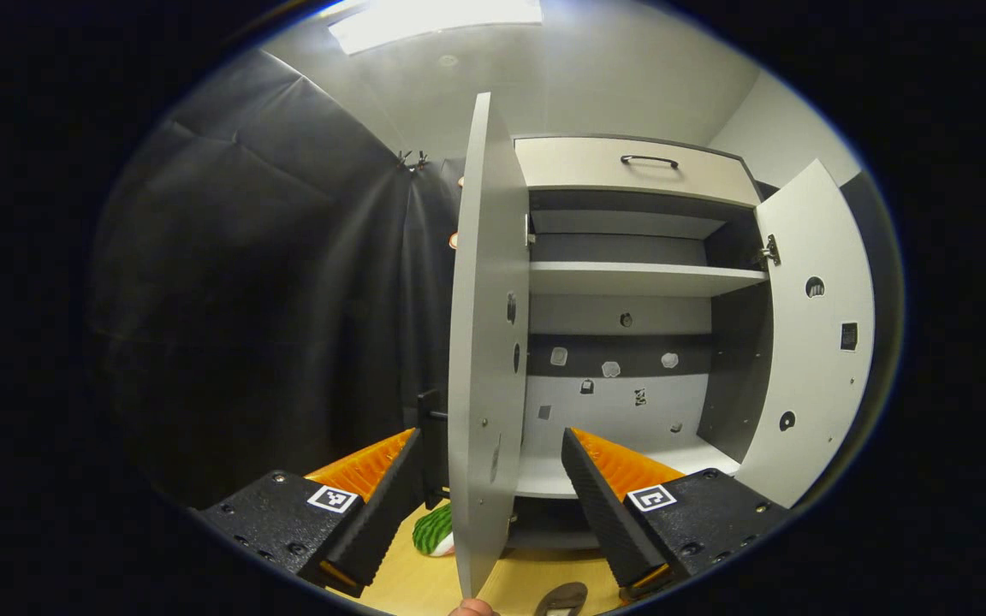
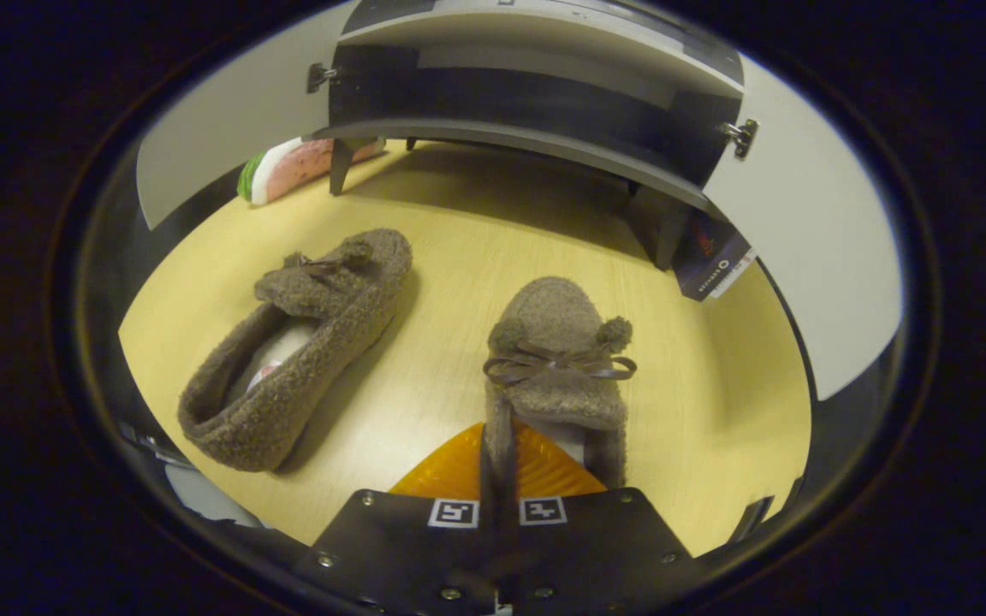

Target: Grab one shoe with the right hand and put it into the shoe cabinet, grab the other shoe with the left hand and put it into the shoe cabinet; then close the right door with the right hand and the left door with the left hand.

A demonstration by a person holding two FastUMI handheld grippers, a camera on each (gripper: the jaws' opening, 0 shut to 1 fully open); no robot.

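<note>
Here, in the right gripper view, two brown fleecy slippers lie on the yellow wooden floor [image 2: 424, 257] before the shoe cabinet [image 2: 536, 103], whose underside crosses the top of the frame. The left slipper [image 2: 305, 342], at centre-left, lies angled and free. The right slipper [image 2: 557, 359], at lower centre, points toward the cabinet, a ribbon bow across its top. Both look light, soft and squashy, with little to slip; the heel collar seems the natural hold, since the pile should compress and grip well. The right gripper [image 2: 497, 479] is clenched on that collar edge, its fingers nearly together with the fleece pinched between them.

In the left gripper view, the left gripper [image 1: 489, 488] is spread wide and holds nothing; the left door [image 1: 484, 342] stands edge-on between its fingers, apparently farther off. The right door [image 1: 810, 342] hangs open at frame right, shelves bare.
</note>
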